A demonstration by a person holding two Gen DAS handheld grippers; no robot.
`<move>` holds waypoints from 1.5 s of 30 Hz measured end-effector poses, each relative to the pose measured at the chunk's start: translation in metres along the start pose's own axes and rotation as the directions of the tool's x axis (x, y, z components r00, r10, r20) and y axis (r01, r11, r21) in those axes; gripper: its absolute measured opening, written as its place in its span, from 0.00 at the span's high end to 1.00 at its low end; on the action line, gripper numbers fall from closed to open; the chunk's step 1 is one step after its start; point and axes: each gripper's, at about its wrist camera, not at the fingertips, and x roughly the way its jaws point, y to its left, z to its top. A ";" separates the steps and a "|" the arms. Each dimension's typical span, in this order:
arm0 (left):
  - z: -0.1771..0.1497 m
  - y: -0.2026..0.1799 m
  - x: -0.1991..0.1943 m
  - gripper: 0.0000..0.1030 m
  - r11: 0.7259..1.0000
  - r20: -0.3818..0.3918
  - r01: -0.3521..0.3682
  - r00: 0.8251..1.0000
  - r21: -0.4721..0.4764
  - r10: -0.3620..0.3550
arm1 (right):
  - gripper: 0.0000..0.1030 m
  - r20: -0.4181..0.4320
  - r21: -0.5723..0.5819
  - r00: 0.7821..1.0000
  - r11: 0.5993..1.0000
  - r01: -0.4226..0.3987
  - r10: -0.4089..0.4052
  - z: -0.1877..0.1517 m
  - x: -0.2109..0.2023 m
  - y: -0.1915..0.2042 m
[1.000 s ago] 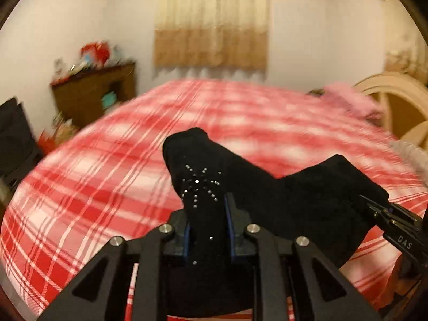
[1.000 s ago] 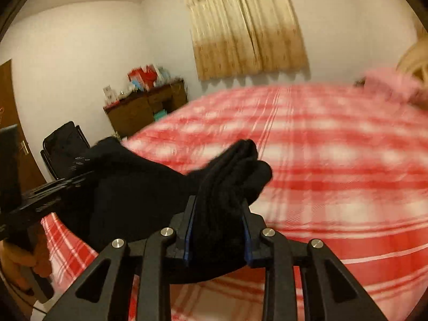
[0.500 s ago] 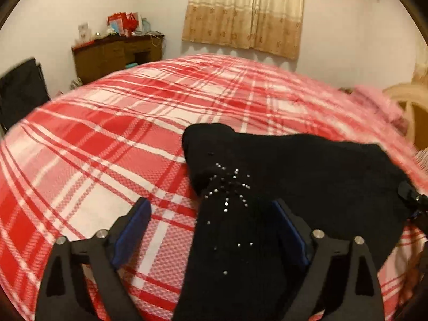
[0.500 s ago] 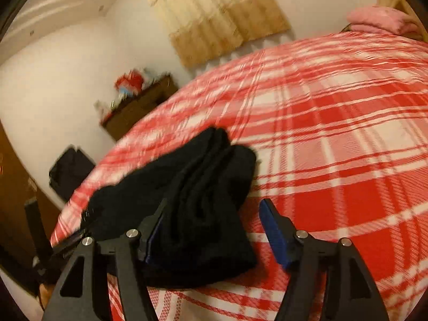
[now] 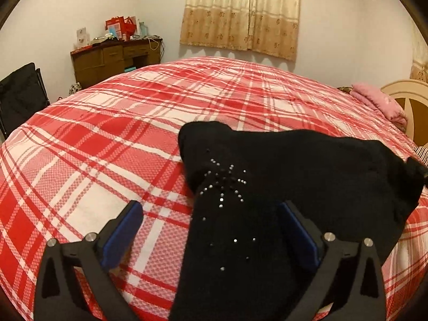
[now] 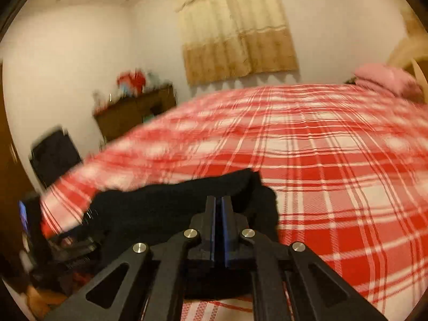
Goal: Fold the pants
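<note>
Now left gripper point(image 5: 208, 230) jaws opening wide, pants point(image 5: 281, 187) lying loose between them; right gripper point(image 6: 221, 230) clenched empty, pants just beyond. Pants sitting folded on bedspread point(image 5: 107, 139) ahead; folding looking mostly done, maybe tidying remaining.

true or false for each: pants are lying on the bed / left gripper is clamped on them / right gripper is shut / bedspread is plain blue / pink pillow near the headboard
1. The black pants lie on the bed. True.
2. The left gripper is clamped on the pants. False: its jaws stand wide and are opening, the cloth lying loose between them, pads not pressing.
3. The right gripper is shut. True: its pads meet with no cloth between them.
4. The bedspread is plain blue. False: it is a red and white plaid.
5. A pink pillow lies by the headboard. True.
</note>
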 end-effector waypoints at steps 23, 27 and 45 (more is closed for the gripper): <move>-0.001 -0.001 0.001 0.00 1.000 0.004 -0.006 1.000 0.008 0.006 | 0.94 0.056 0.000 0.995 0.997 0.080 -0.080 -0.016 -0.038 -0.005; -0.002 -0.001 0.001 0.00 1.000 0.004 -0.005 1.000 0.008 0.005 | 0.94 -0.008 -0.106 1.000 0.994 -0.001 0.001 -0.019 -0.013 0.025; -0.001 0.000 0.002 0.00 1.000 -0.004 -0.006 1.000 0.010 0.006 | 0.94 -0.037 0.024 0.998 0.999 0.046 -0.045 -0.033 -0.006 -0.012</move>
